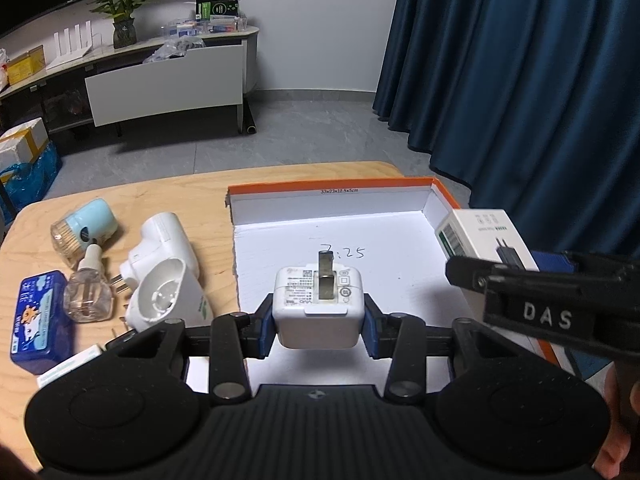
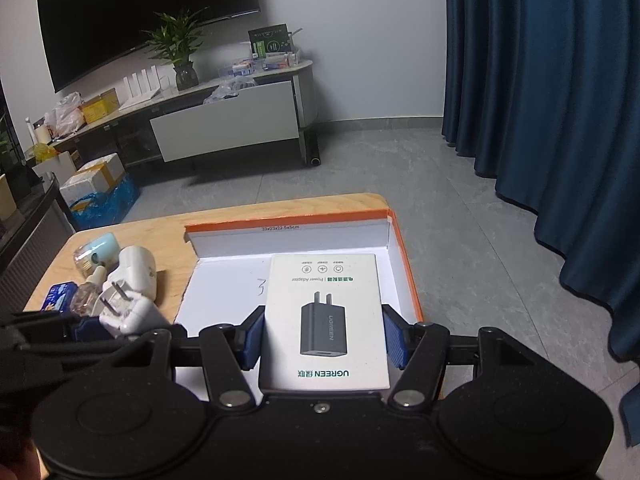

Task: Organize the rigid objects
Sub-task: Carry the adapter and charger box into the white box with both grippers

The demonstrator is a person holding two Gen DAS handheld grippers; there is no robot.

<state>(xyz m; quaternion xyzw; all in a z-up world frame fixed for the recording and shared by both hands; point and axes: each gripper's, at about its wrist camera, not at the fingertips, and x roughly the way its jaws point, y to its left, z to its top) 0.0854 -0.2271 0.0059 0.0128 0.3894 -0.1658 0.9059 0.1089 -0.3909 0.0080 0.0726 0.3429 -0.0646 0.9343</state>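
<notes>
dim room, fisheye-bent edges, glare on box floor (image 1: 400,280).

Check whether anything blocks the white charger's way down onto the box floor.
Nothing visible does. The white charger, held by the left gripper, hangs over bare floor of the orange-edged box; the adapter carton sits off right.

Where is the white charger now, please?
In the left wrist view, the white charger sits centre, gripped by the left claw above the orange-edged box.
</notes>
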